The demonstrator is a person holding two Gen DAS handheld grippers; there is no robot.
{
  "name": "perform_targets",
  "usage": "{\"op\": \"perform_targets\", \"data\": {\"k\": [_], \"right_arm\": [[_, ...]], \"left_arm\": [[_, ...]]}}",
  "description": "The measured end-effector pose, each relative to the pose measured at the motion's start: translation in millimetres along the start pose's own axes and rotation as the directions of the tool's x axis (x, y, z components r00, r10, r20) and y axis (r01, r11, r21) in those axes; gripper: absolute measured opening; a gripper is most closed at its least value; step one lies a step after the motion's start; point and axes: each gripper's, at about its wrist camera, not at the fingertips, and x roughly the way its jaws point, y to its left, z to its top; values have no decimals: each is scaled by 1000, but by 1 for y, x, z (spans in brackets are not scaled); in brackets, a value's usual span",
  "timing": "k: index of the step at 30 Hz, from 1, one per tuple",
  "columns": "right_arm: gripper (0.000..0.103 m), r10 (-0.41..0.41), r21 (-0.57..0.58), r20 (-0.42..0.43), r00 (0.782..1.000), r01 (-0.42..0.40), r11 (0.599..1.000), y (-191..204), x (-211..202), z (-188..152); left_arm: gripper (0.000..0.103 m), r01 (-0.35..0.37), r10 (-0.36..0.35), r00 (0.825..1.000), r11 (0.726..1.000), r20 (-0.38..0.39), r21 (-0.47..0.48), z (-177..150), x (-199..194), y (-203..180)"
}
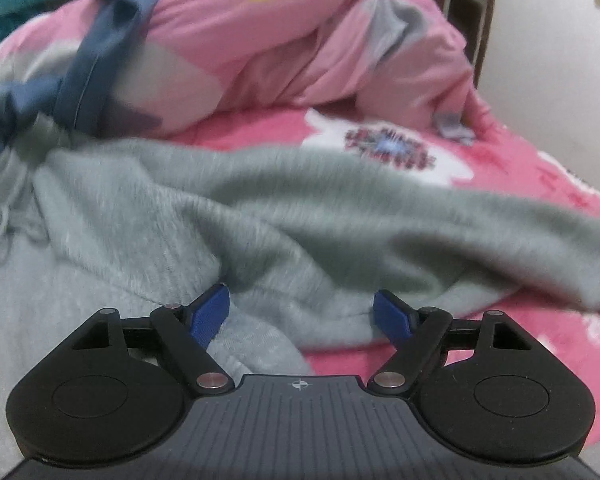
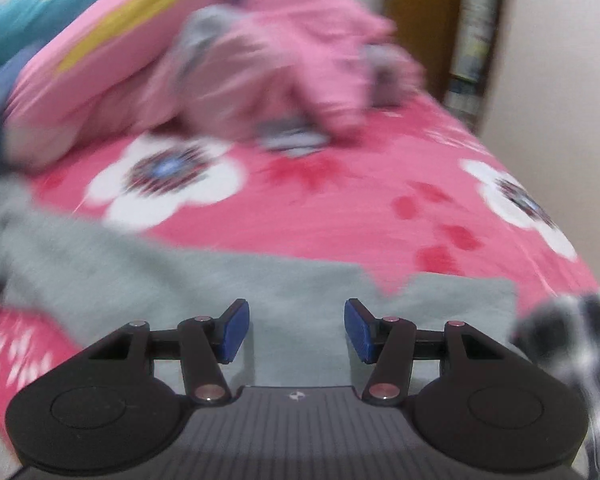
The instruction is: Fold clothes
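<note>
The grey garment [image 1: 260,216] lies crumpled lengthwise across the bed [image 2: 340,208], directly beneath both released grippers: left gripper [image 1: 302,314], right gripper [image 2: 297,330]

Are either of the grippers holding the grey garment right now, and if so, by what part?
Nothing is held. The left gripper and the right gripper are both open, each poised over the grey garment on the bed, with no fabric pinched between the fingers.

pink floral bed [image 2: 340,216], white wall [image 1: 548,60]
</note>
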Motion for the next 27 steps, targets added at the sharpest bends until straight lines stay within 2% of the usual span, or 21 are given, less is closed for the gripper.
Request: {"op": "perform_targets", "data": {"k": [2,4,7,8,12,17,19,20,22,23,25,27], "right_arm": [[56,-26,93,25,999,24,995,-30,2,-5],[56,-1,145,-40,999,7,989,-47,13,-18],[54,48,128,-139,989,-30,991,-43,19,-49],[54,61,141,-148,987,-40,989,-44,18,-52],[54,107,251,-118,987,-75,965,-58,9,-42],[54,160,382,-74,984,-120,916,-76,-3,-30],[54,179,432,-55,982,-139,891,-83,-8,-24],[54,196,487,-51,979,-147,861,-90,-5,-22],[54,239,631,-50,970,-155,760,-110,9,-19],[53,243,676,-61,968,-139,724,-117,17,-17],[51,224,720,-102,969,-84,689,-126,35,-15],[47,199,729,-132,971,-41,683,-129,51,-13]], "left_arm": [[81,11,-11,1000,1000,15,-10,-3,-2,2],[82,21,-20,1000,1000,22,-20,-4,-2,4],[83,26,-26,999,999,27,-21,-4,-2,4],[84,27,-27,999,999,26,-18,-4,-1,4],[87,22,-22,999,1000,23,-1,-5,0,1],[88,23,-23,999,1000,23,0,-5,-1,3],[88,23,-23,999,1000,23,1,-6,-1,3],[88,23,-23,999,1000,24,0,-6,-1,3],[88,25,-25,999,1000,25,-1,-6,-2,3],[88,26,-26,999,1000,26,-2,-6,-2,3],[88,30,-29,999,1000,28,-6,-6,-1,3],[88,34,-34,999,999,30,-11,-7,-1,4]]}}
